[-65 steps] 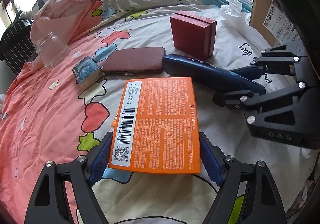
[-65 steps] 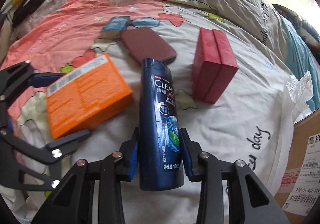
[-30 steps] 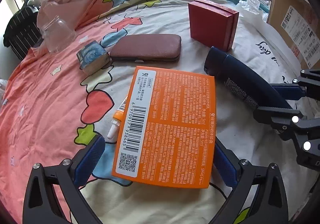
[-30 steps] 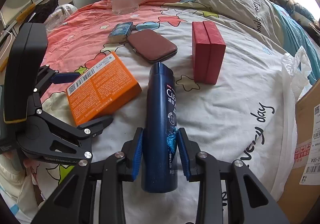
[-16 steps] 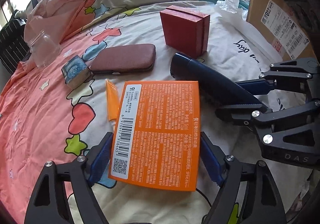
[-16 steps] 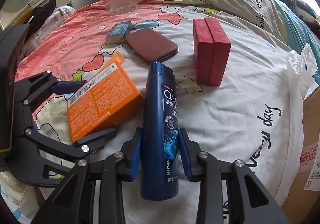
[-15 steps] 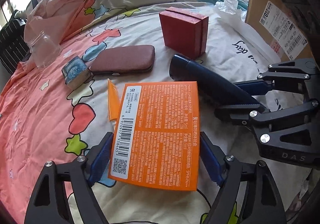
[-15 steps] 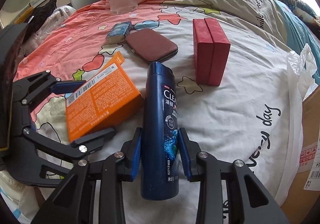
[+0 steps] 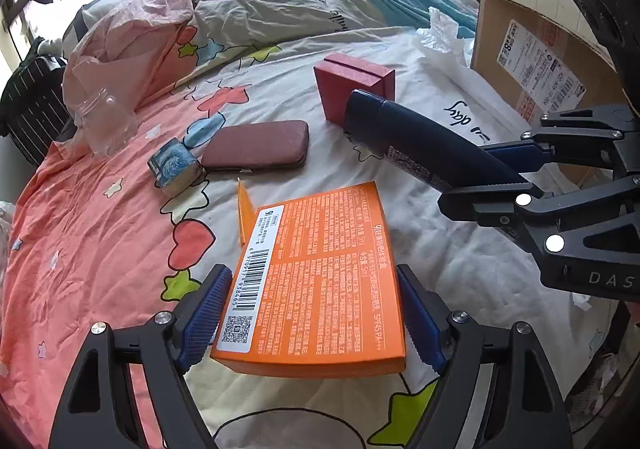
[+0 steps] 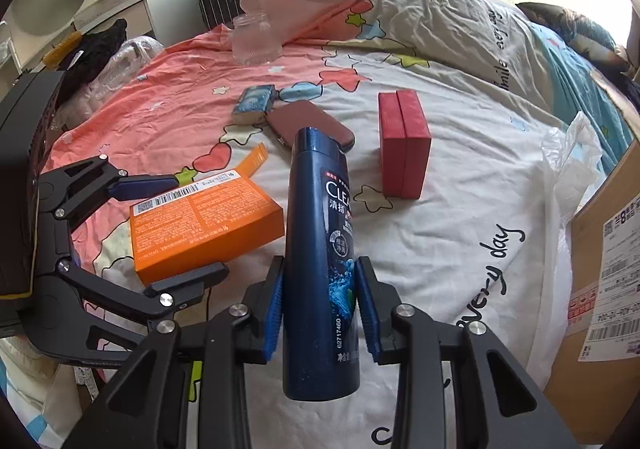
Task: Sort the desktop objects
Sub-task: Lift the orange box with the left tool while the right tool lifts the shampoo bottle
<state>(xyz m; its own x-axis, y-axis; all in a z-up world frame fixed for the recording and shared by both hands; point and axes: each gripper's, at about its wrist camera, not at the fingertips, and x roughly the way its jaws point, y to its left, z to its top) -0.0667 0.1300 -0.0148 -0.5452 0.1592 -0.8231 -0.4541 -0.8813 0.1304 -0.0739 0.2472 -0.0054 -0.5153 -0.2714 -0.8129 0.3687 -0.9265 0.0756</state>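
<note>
The blue bottle (image 10: 320, 249) I hold reads "CLEA" and "6271746"; my orange box (image 9: 316, 277) shows "SPF45 PA+++" and a barcode; the bedsheet (image 10: 496, 249) says "every day"; the other tool (image 9: 580, 249) reads "DAS".

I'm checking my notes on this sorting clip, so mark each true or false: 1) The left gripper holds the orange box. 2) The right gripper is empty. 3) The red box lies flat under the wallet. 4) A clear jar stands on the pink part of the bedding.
1) True: the left gripper is shut on the orange box.
2) False: the right gripper is shut on the blue shampoo bottle.
3) False: the red box stands apart from the maroon wallet.
4) True: the clear jar stands there.
</note>
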